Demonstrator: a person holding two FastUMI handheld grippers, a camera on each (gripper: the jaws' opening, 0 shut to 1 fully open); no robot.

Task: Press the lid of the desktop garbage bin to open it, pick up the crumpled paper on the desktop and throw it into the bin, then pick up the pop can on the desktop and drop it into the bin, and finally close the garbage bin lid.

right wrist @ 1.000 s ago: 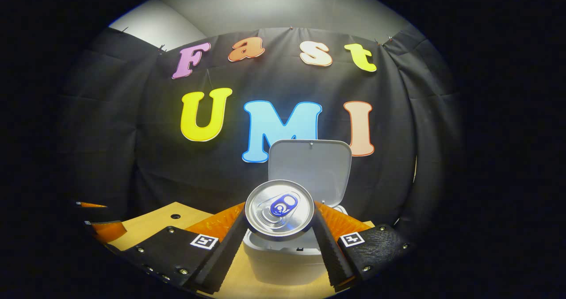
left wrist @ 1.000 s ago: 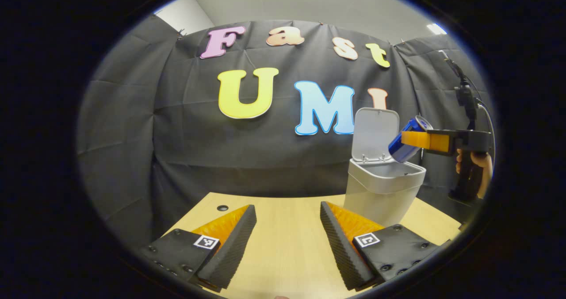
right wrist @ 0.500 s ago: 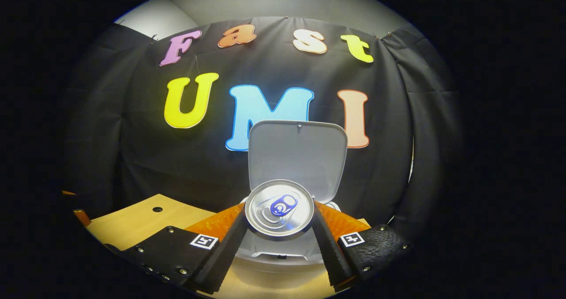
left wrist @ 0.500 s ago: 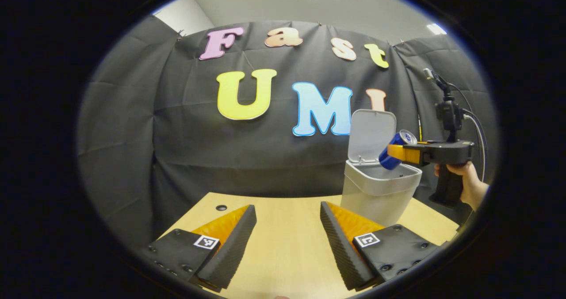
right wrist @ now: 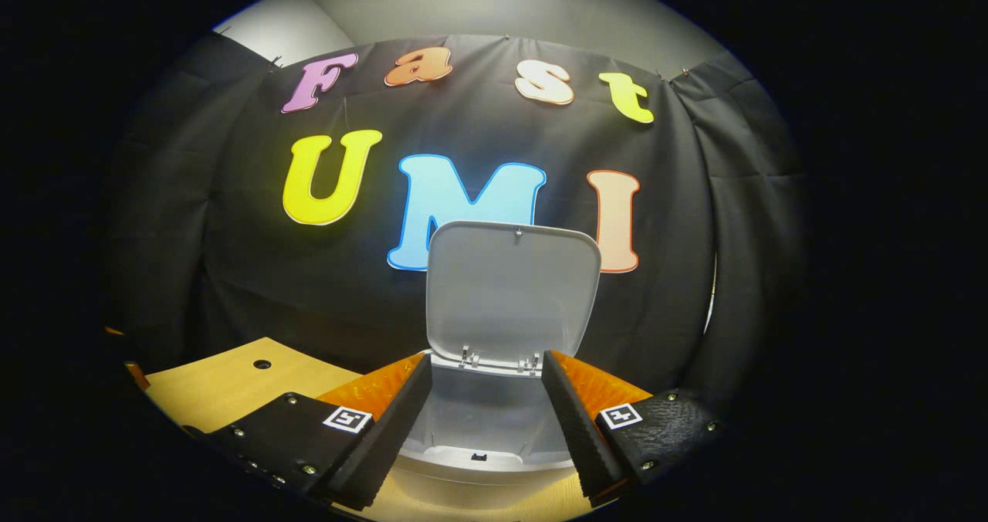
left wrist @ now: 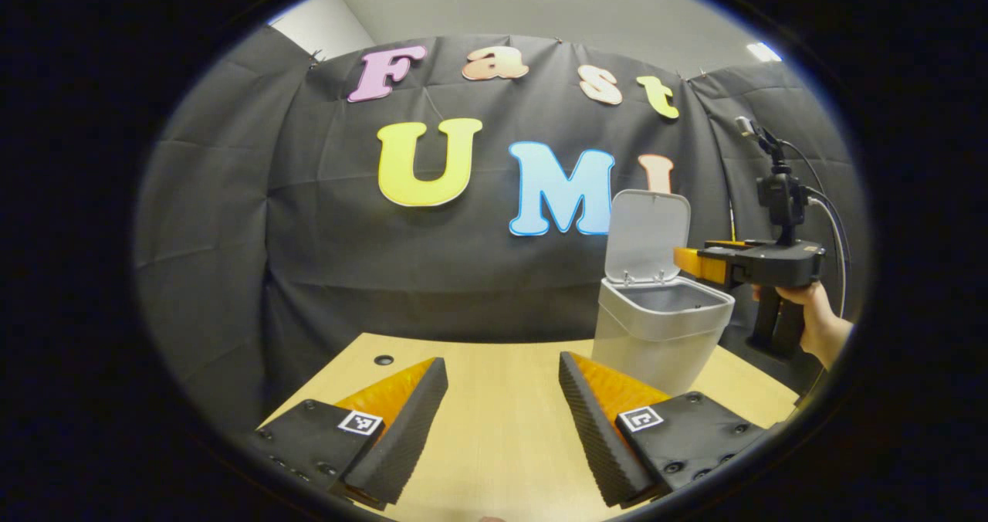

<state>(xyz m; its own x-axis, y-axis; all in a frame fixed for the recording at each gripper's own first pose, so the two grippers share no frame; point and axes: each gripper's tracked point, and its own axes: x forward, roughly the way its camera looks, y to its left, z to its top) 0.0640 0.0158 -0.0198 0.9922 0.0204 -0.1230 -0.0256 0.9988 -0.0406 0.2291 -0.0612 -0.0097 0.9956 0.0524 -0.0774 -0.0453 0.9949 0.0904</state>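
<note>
bin (right wrist: pixel 494 429) lid (right wrist: pixel 513 290) upright; right tool (right wrist: pixel 482 410) spread empty above rim, left tool (left wrist: pixel 502 414) seemingly wide.

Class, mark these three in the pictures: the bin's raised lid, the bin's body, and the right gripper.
lid (right wrist: pixel 513 290), right gripper view, inner face.
bin (left wrist: pixel 652 337), left gripper view, front wall.
right gripper (right wrist: pixel 482 406), right gripper view, gap between its open fingertips.

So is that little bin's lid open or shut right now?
Open: the lid stands upright on its back hinge, leaving the bin mouth uncovered.
</note>
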